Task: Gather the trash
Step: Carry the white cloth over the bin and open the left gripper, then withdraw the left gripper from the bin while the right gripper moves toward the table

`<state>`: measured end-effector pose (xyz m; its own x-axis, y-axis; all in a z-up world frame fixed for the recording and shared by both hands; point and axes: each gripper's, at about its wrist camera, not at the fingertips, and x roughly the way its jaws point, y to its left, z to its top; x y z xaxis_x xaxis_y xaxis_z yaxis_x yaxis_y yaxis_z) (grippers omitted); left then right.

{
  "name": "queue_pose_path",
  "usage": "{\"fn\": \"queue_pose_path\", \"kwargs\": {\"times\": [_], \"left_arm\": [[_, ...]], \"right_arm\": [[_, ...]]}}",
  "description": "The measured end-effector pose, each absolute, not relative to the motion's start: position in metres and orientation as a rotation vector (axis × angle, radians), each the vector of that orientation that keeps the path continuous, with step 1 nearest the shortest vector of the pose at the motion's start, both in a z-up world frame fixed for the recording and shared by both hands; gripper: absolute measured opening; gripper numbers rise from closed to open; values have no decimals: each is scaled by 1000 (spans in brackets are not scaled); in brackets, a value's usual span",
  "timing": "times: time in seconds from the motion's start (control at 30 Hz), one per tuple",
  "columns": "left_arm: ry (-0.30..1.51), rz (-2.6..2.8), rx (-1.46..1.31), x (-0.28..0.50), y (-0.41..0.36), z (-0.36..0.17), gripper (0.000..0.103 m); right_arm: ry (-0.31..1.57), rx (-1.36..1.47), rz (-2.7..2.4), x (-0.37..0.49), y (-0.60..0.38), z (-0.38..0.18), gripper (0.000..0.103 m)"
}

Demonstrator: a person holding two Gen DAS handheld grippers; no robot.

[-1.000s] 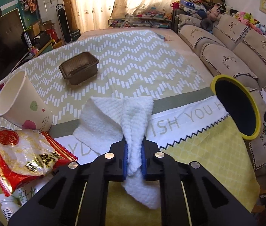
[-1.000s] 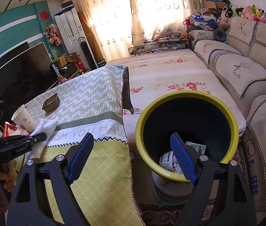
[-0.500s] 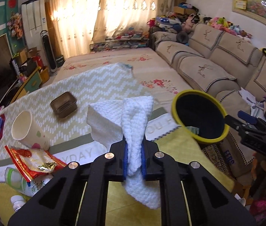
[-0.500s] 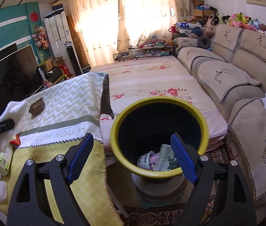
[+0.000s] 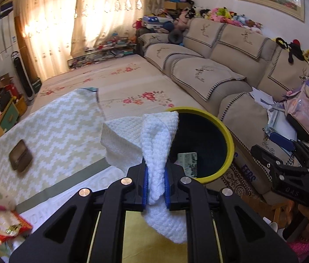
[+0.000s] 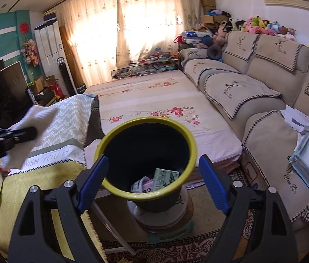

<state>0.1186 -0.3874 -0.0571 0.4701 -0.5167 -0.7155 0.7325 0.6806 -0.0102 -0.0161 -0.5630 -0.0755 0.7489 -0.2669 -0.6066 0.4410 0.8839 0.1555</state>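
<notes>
The left hand-held gripper is clenched on a white paper towel beside the yellow-rimmed bin. Only the right view shows the right hand-held gripper spread empty before the bin; the bin's contents are partly hidden.

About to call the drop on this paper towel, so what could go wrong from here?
1. In the left wrist view the paper towel, clamped in the left gripper, looks short of the yellow-rimmed bin; released now, it may land on the table edge or floor.
2. The towel fans out wide and could drape over the rim.
3. The open right gripper hovers near the bin mouth and may get in the way.
</notes>
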Motion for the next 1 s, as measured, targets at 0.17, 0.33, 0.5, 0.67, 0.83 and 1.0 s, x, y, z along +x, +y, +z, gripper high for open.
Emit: {"fn": "queue_pose_path", "kwargs": {"times": [0.17, 0.33, 0.5, 0.67, 0.83, 1.0], "left_arm": [[766, -828, 357, 127, -438, -69, 12], [805, -848, 375, 137, -480, -88, 16], [830, -827, 370, 149, -494, -105, 41], [816, -813, 349, 148, -482, -101, 67], [790, -805, 307, 133, -446, -75, 77], [748, -769, 261, 110, -388, -48, 90]], "right_arm": [[615, 314, -413, -23, -577, -79, 80], [619, 330, -434, -30, -588, -82, 80], [625, 342, -445, -34, -593, -85, 80], [620, 343, -434, -35, -590, -83, 80], [613, 331, -412, -33, -582, -78, 80], [620, 311, -383, -28, -570, -76, 80]]}}
